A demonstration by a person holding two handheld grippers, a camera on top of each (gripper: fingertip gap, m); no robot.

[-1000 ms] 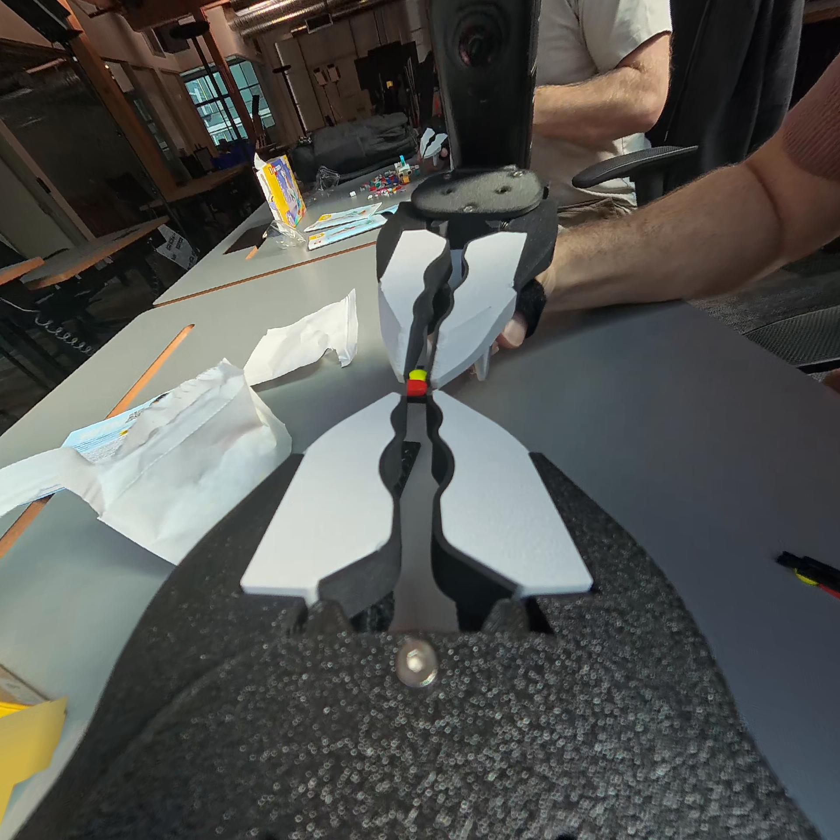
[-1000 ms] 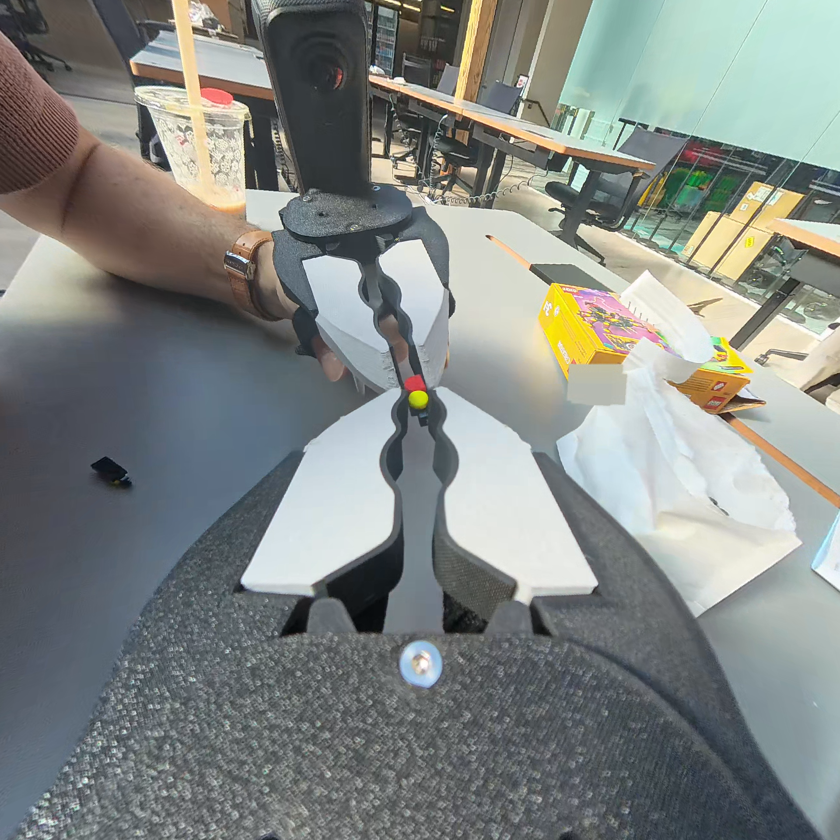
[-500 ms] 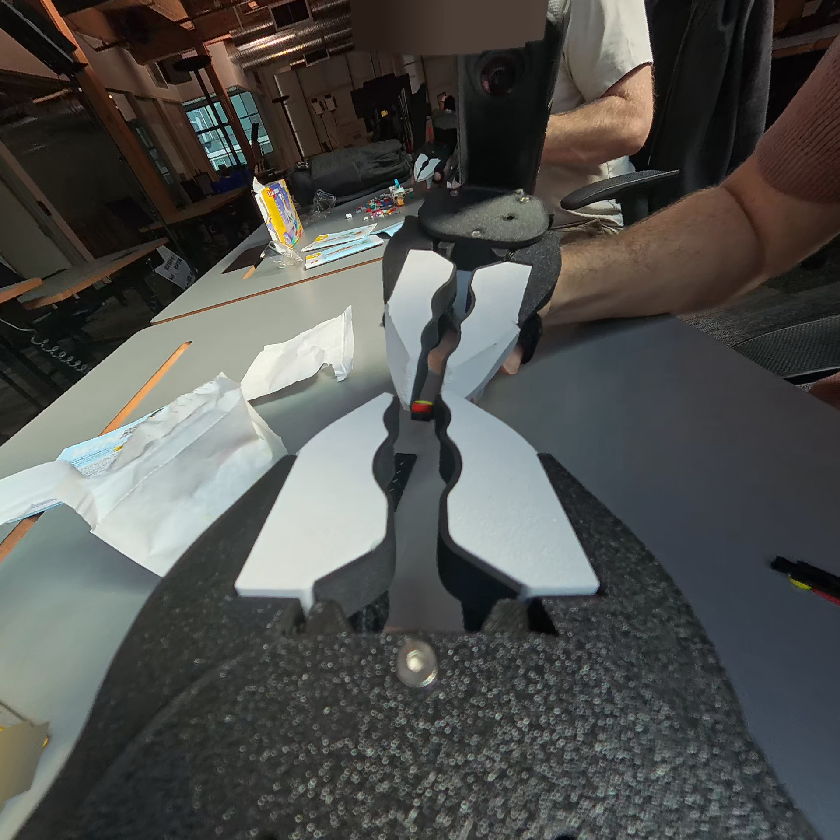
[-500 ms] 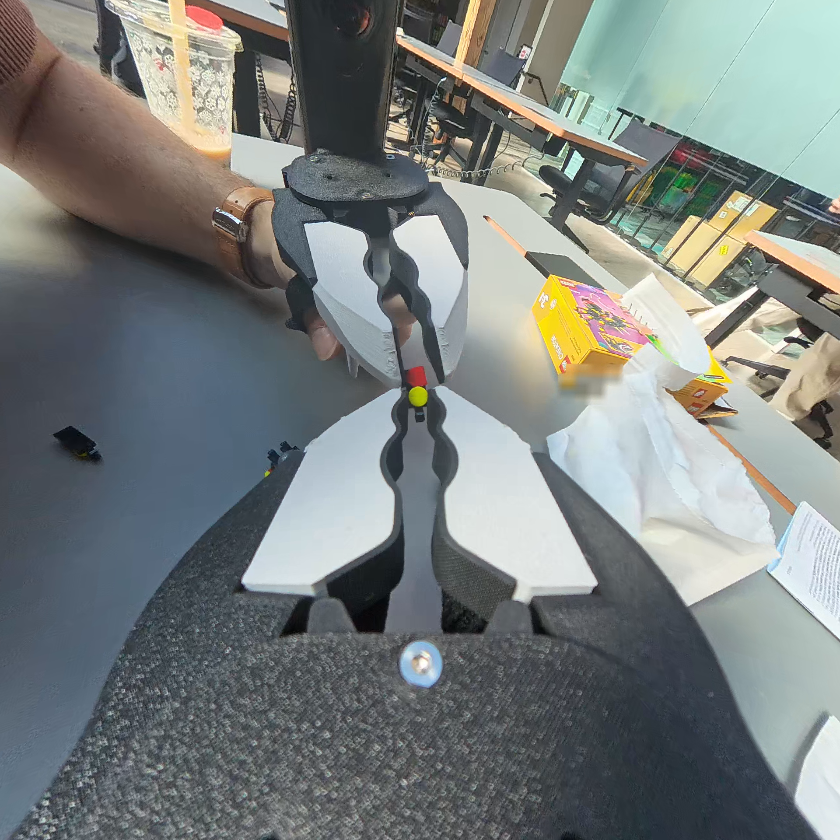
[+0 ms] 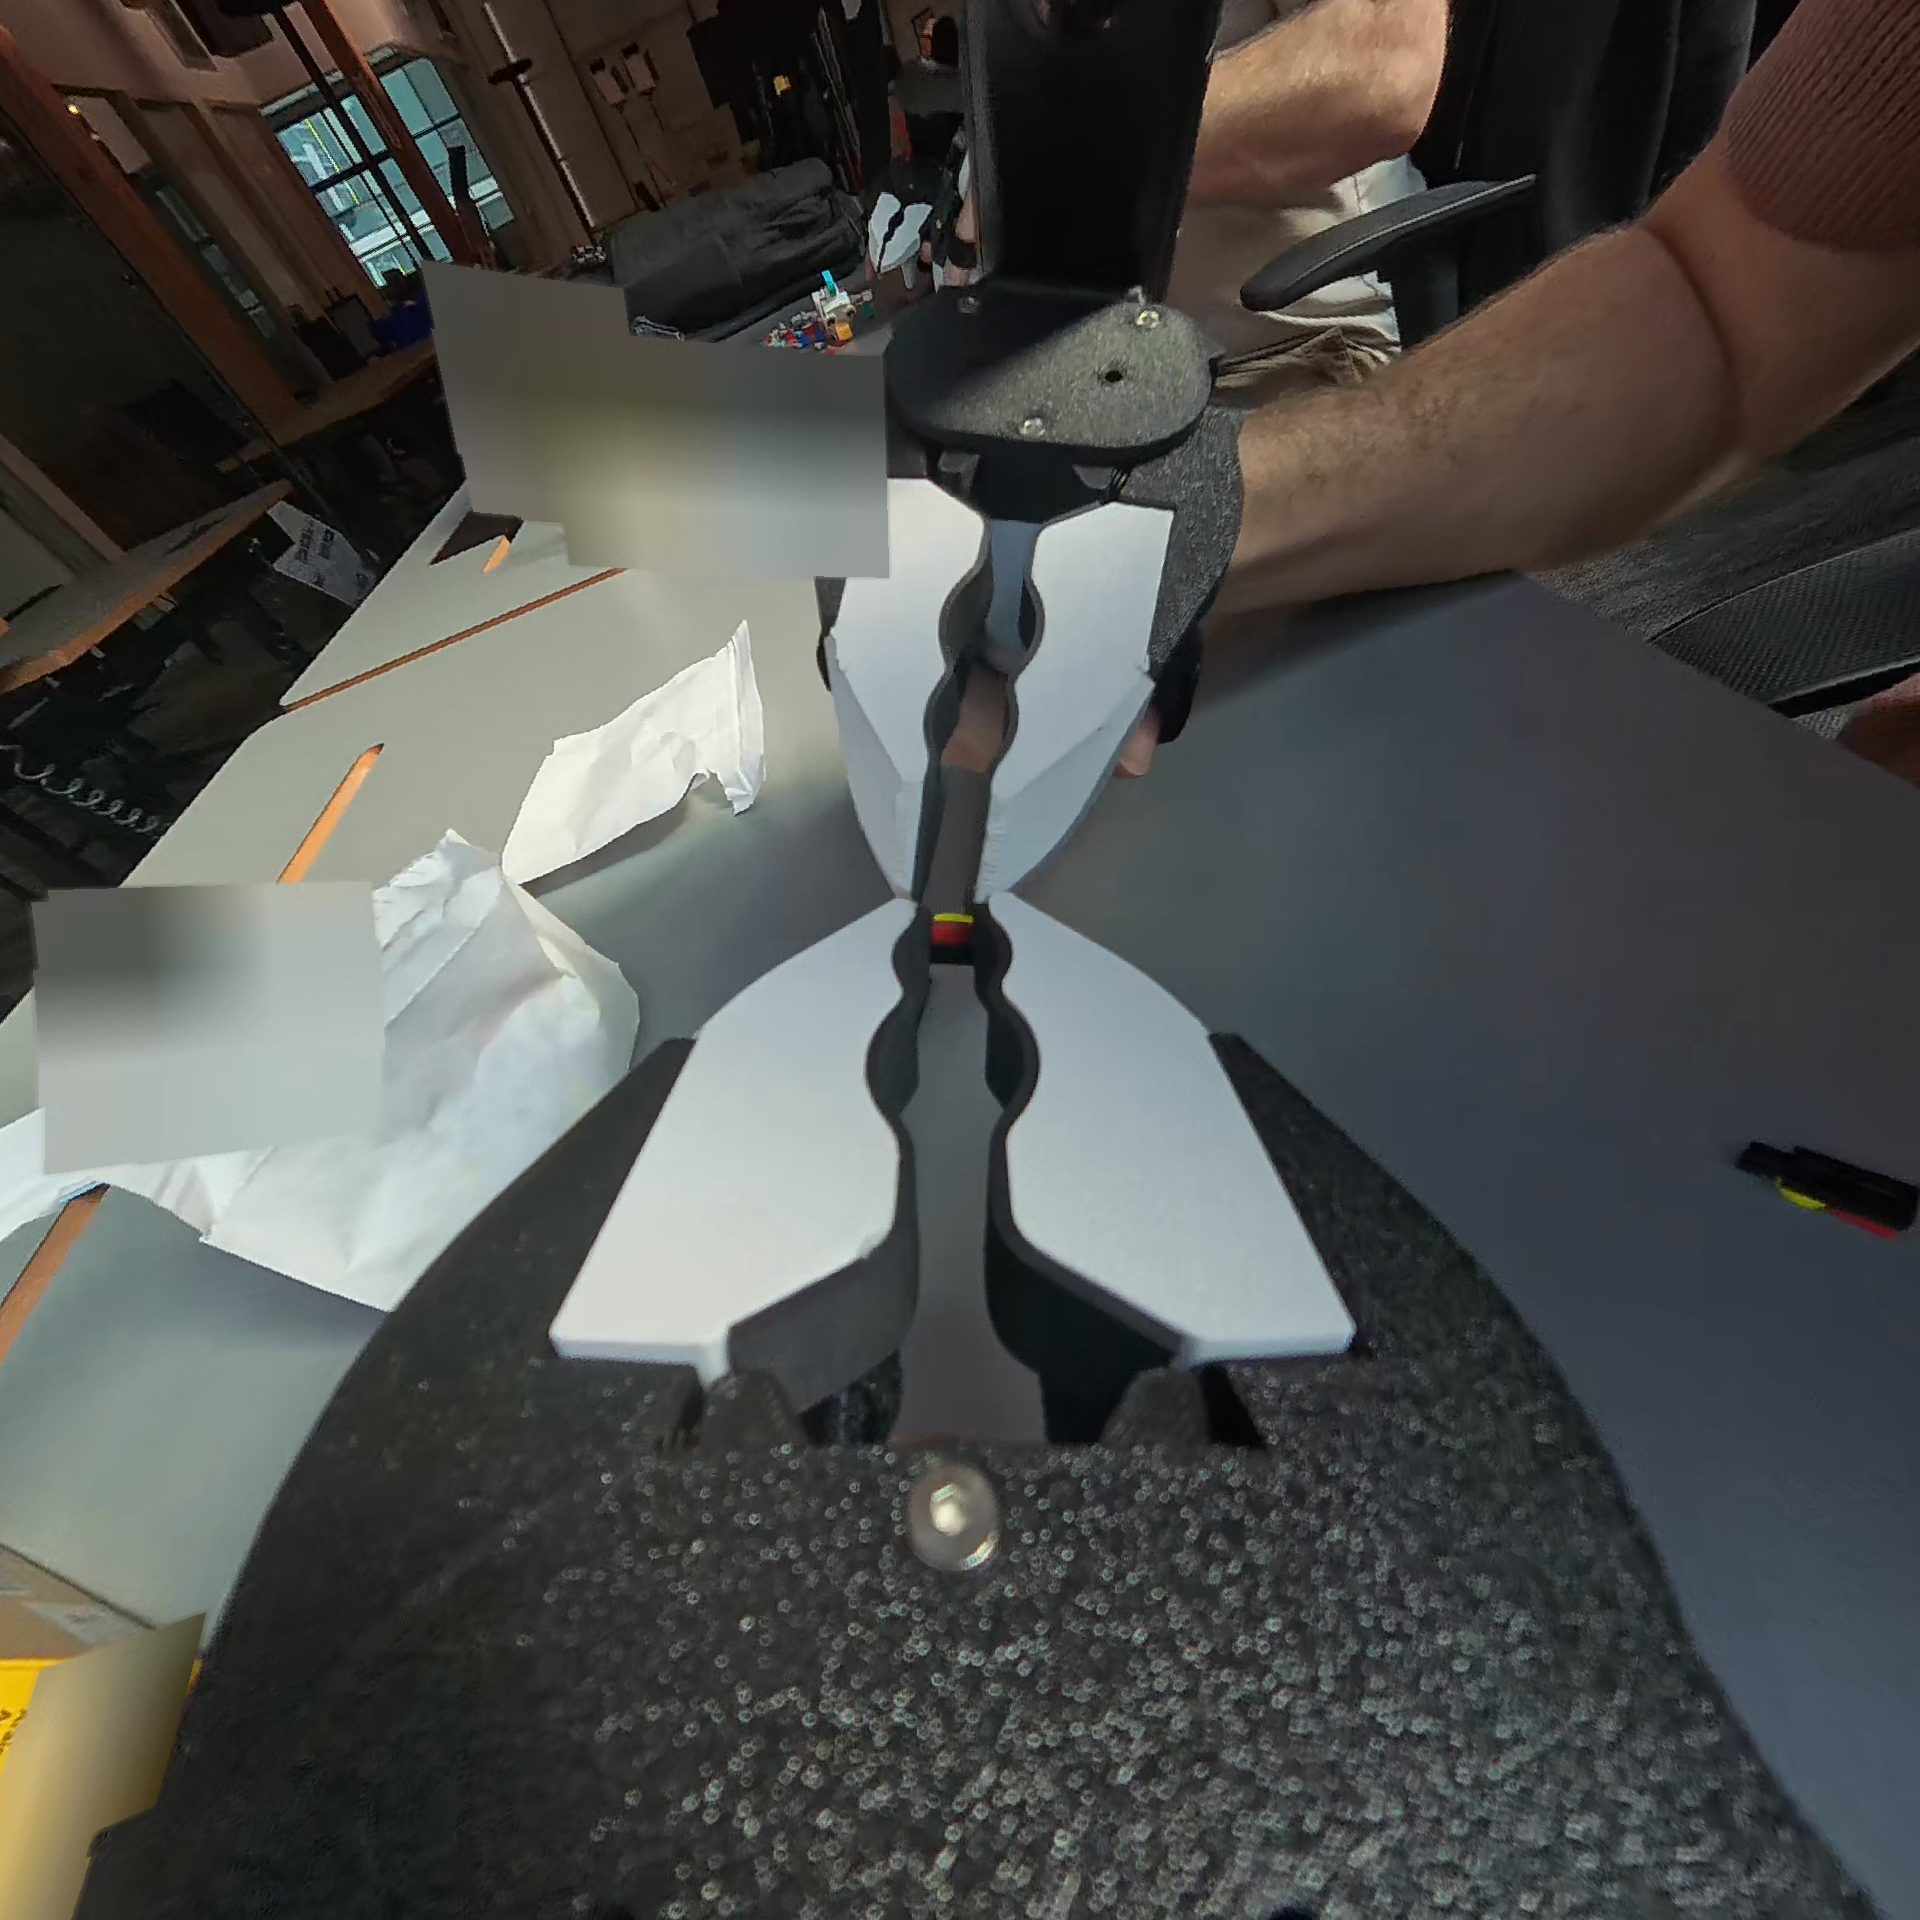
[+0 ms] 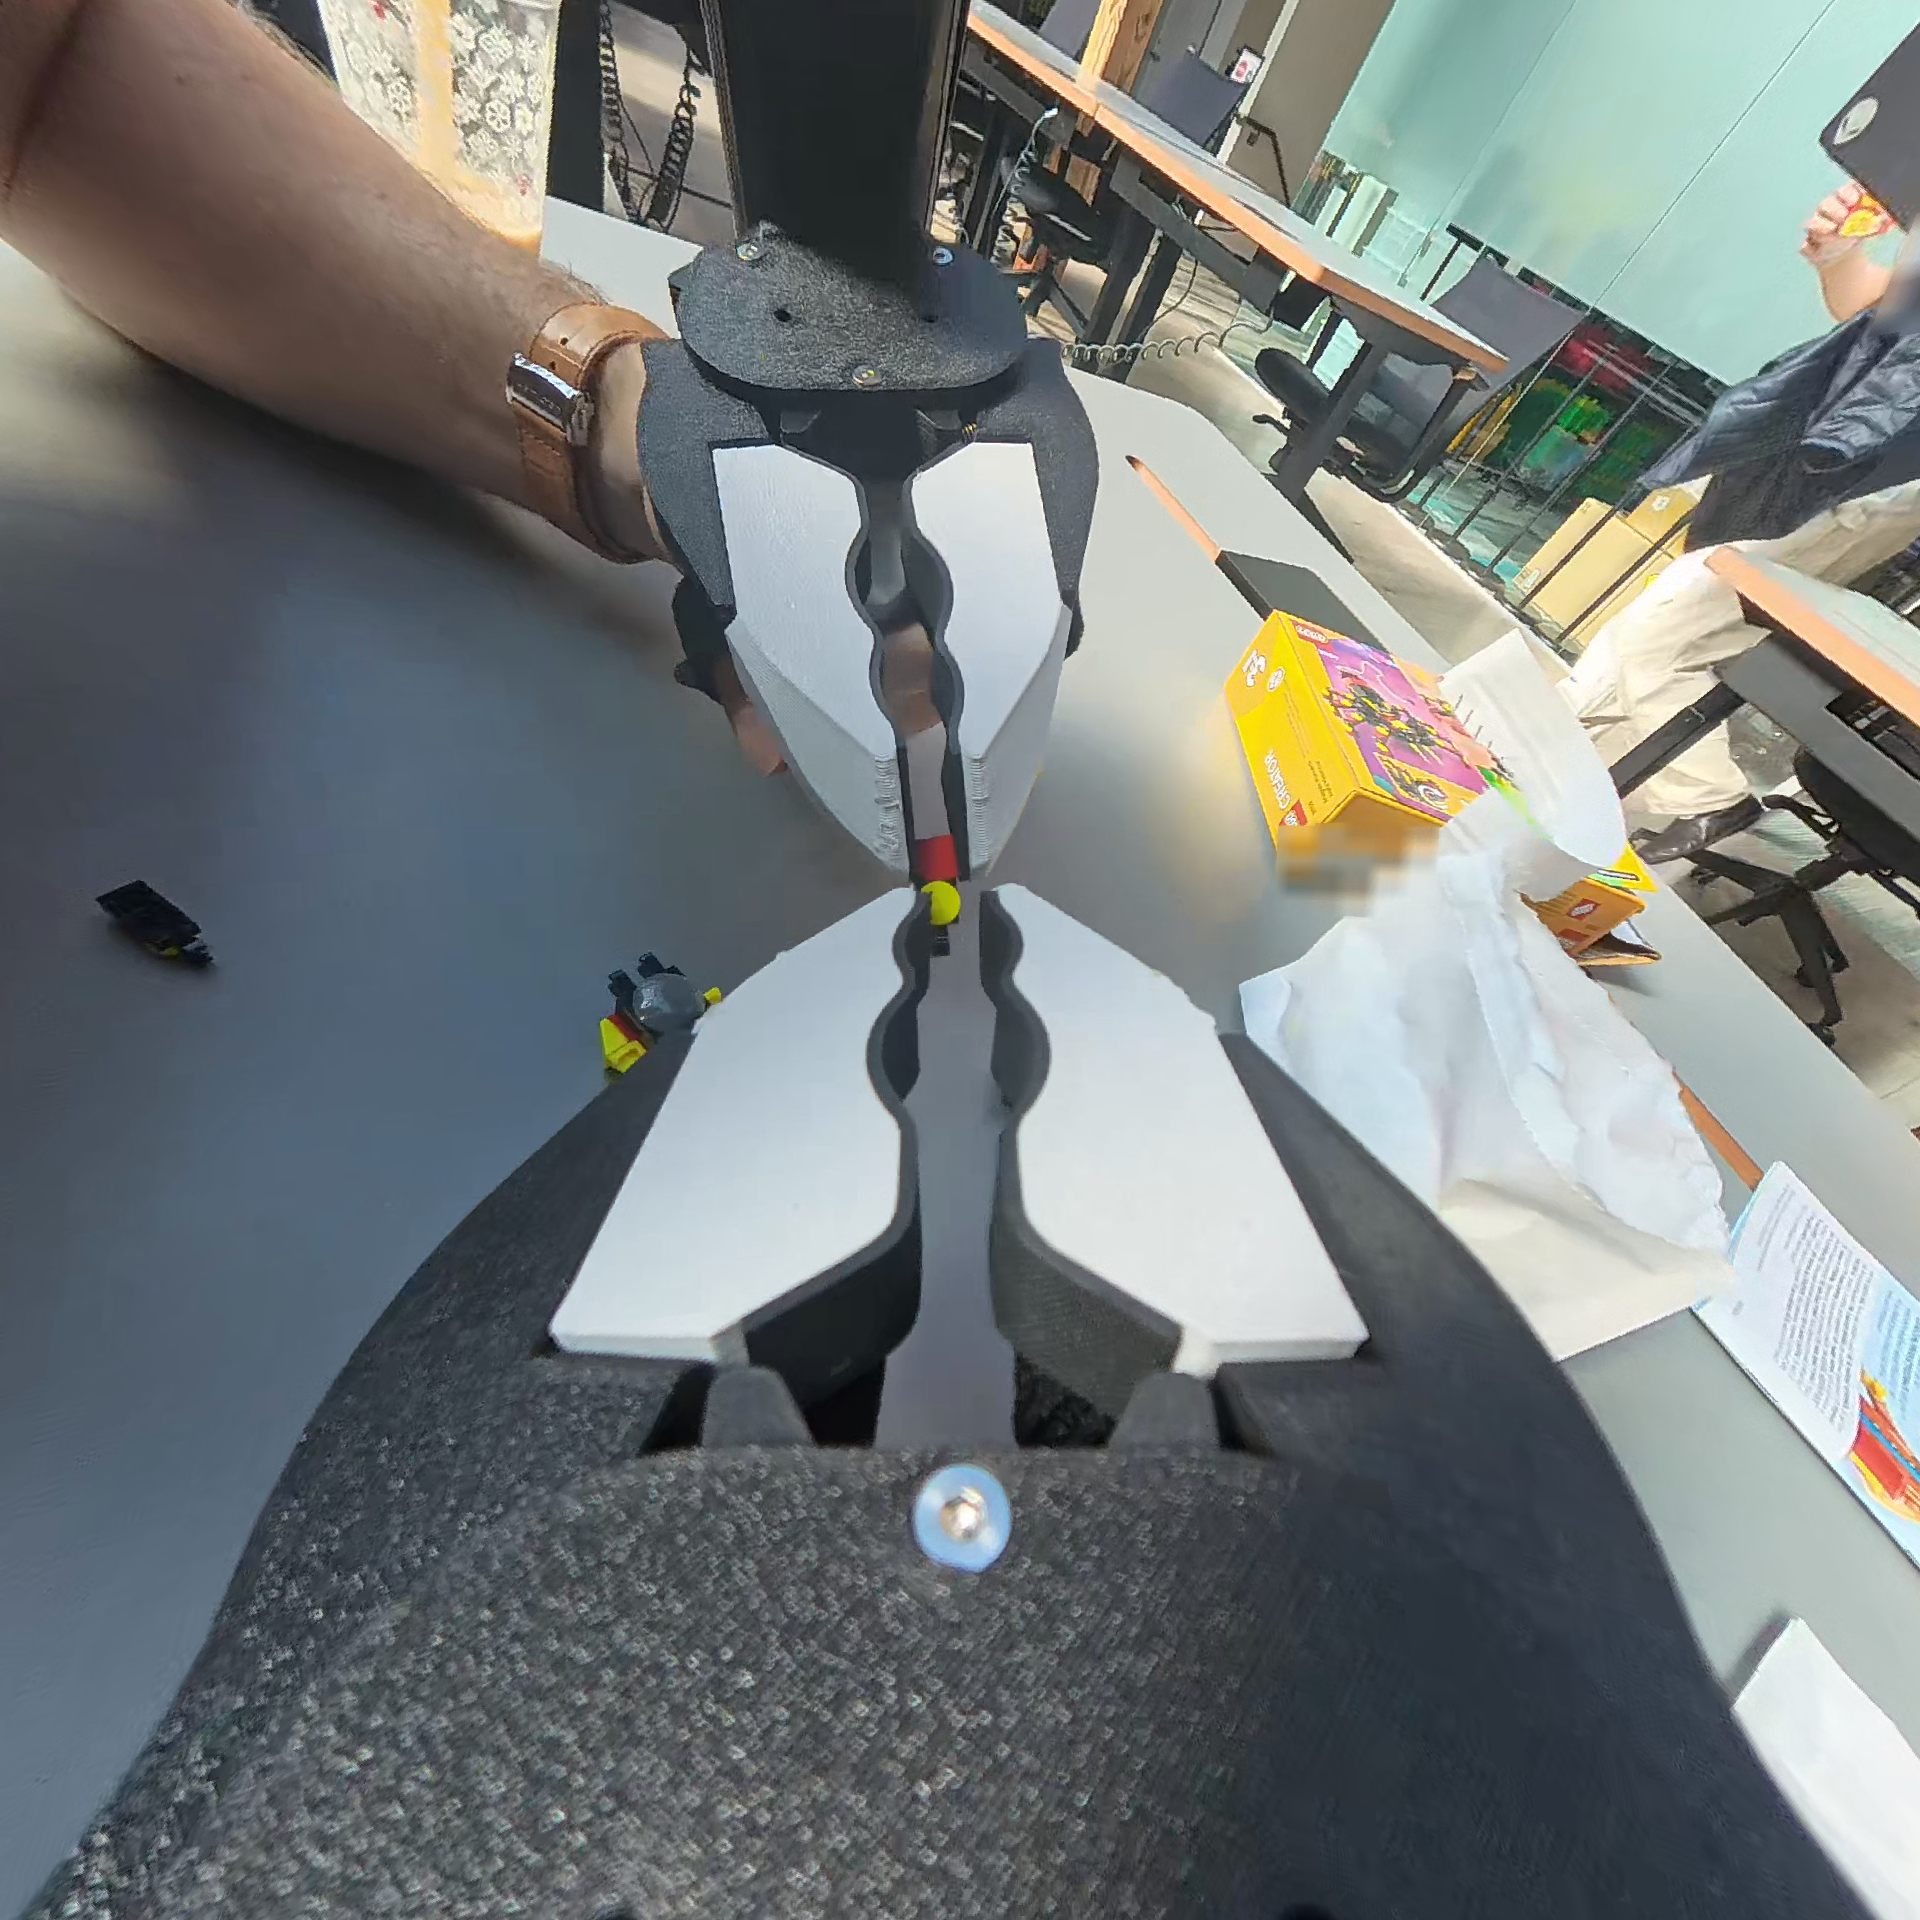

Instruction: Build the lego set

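My two grippers meet tip to tip above the grey table (image 5: 1455,883). My left gripper (image 5: 951,940) is shut on a small red lego piece (image 5: 949,930), which also shows in the right wrist view (image 6: 933,857) between the left gripper's tips (image 6: 935,868). My right gripper (image 6: 948,920) is shut on a small yellow round piece (image 6: 941,902) with a black part under it. The yellow piece touches the red one. In the left wrist view the right gripper (image 5: 951,888) stands opposite, and only a thin yellow edge (image 5: 951,915) shows.
A small yellow, grey and black lego assembly (image 6: 649,1013) and a black piece (image 6: 156,920) lie on the table. Another black, yellow and red piece (image 5: 1834,1203) lies to the right. Torn white paper bags (image 6: 1455,1091) (image 5: 488,1060), a yellow box (image 6: 1351,748) and a booklet (image 6: 1829,1351) lie nearby. The grippers are tip to tip, or close to it.
Both grippers have stayed tip to tip and tilted. The yellow piece has closed onto the red one, and less of it shows in the left wrist view. The small assembly has come into view.
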